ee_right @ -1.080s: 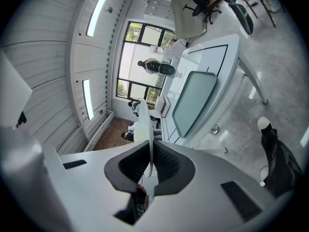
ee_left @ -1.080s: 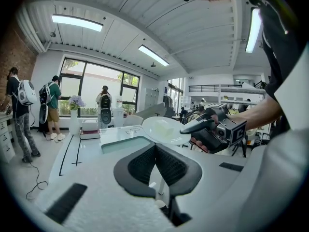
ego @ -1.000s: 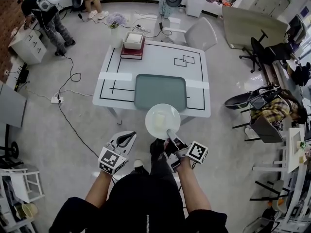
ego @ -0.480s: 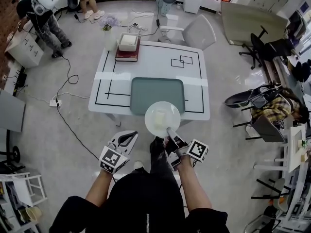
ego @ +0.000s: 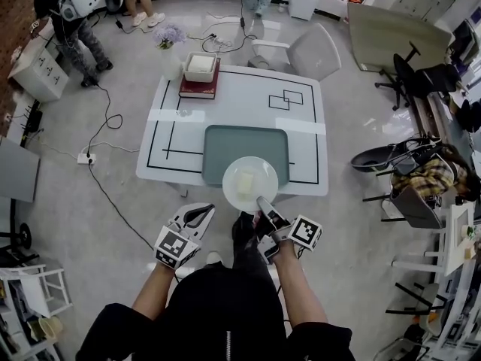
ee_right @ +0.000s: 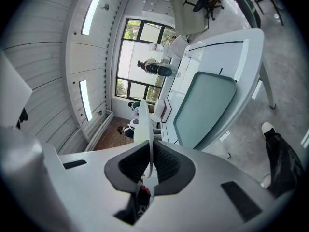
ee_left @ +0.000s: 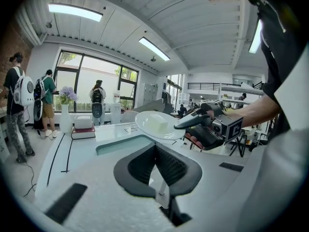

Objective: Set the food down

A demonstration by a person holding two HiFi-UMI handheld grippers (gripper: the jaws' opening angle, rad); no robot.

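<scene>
A white plate (ego: pixel 250 184) carrying a pale block of food (ego: pixel 246 182) hangs in the air over the near edge of the white table (ego: pixel 225 104). In the head view it overlaps the front edge of the grey-green tray (ego: pixel 244 141). My right gripper (ego: pixel 263 205) is shut on the plate's near rim, and the right gripper view shows that rim (ee_right: pixel 143 124) edge-on between the pads of the gripper (ee_right: pixel 150 151). My left gripper (ego: pixel 194 215) is held low to the left, shut and with nothing in it (ee_left: pixel 155 148). From its view the plate (ee_left: pixel 157 124) floats above the tray (ee_left: pixel 120 144).
At the table's far left corner a white box on a red book (ego: pixel 201 70) sits beside a vase of flowers (ego: pixel 169 40). A white chair (ego: pixel 304 51) stands behind the table. Cables (ego: pixel 105 141) trail on the floor at left. People (ego: pixel 75 6) stand at the back left, and chairs (ego: pixel 391 156) at right.
The table has come a little nearer in the head view, and the plate now overlaps more of the tray's front edge. Both grippers keep their pose.
</scene>
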